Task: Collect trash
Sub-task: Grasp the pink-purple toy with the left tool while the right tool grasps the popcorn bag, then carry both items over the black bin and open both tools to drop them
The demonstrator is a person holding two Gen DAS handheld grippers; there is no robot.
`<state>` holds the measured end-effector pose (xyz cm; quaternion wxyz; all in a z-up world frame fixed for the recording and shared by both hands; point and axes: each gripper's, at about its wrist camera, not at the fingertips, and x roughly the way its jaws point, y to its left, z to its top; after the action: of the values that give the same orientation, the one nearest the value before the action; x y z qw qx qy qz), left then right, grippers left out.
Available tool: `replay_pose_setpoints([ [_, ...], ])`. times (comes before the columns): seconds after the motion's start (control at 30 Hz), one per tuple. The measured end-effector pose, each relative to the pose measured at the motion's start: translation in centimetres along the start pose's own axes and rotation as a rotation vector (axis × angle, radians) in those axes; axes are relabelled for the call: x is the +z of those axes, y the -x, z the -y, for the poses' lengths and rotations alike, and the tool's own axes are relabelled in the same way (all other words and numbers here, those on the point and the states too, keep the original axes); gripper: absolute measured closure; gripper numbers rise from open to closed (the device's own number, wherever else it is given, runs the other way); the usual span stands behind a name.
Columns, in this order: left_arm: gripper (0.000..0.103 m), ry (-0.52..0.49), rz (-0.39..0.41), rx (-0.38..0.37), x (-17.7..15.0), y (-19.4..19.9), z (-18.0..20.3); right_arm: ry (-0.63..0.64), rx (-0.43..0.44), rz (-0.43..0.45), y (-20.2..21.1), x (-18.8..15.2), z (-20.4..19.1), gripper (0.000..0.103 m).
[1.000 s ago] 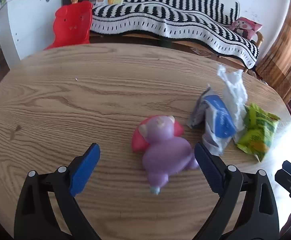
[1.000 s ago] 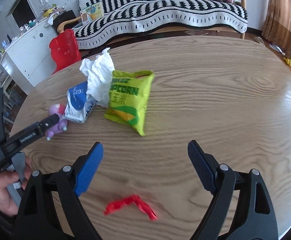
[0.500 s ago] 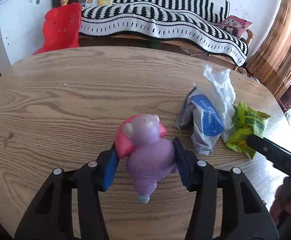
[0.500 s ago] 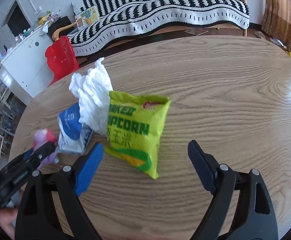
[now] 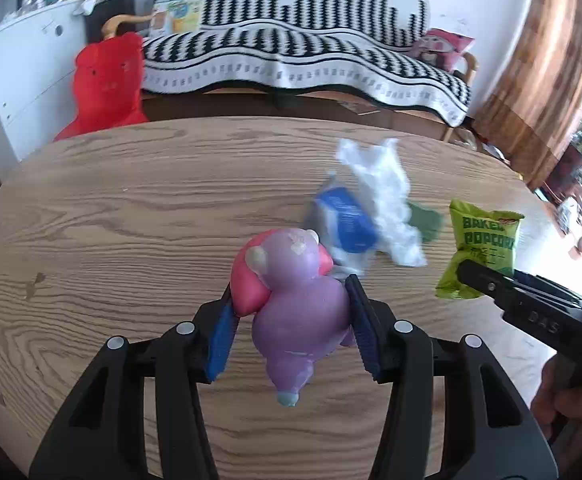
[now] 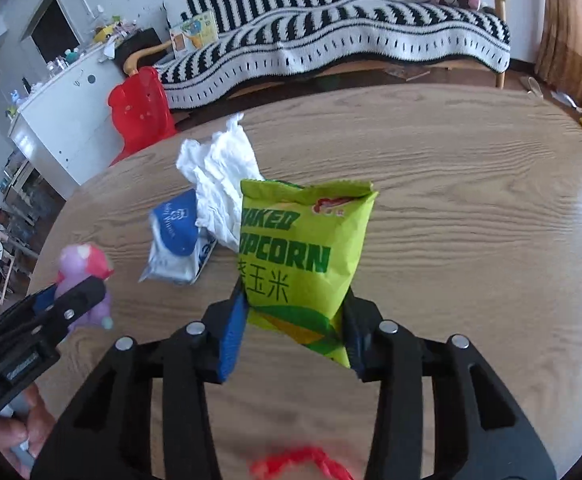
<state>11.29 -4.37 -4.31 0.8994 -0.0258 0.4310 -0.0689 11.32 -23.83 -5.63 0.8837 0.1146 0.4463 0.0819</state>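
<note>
my left hand-held gripper (image 5: 291,324) is clenched on the soft purple-and-pink squishy toy (image 5: 297,300); my right hand-held gripper (image 6: 295,316), jaws just closed, pinches the green popcorn bag (image 6: 303,248) by its lower end. the slick foil could slip out.

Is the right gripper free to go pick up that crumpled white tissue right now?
Probably not yet. The right gripper is shut on the green popcorn bag, which also hangs in front of the tissue. It would need to drop the bag first.
</note>
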Motion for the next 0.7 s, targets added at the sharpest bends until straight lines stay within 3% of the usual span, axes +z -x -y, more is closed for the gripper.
replay_pose_setpoints([
  [0.1, 0.052, -0.035, 0.008, -0.049, -0.6, 0.9, 3.3, 0.000, -0.033, 0.025, 3.0, -1.0, 2.0, 0.061],
  [0.37, 0.052, -0.187, 0.024, -0.225, -3.2, 3.0, 14.3, -0.094, -0.176, 0.058, 11.4, -5.6, 12.0, 0.061],
  [0.7, 0.052, -0.429, 0.016, -0.460, -9.7, 5.3, 30.1, -0.297, -0.395, 0.069, 22.2, -15.3, 27.4, 0.061],
])
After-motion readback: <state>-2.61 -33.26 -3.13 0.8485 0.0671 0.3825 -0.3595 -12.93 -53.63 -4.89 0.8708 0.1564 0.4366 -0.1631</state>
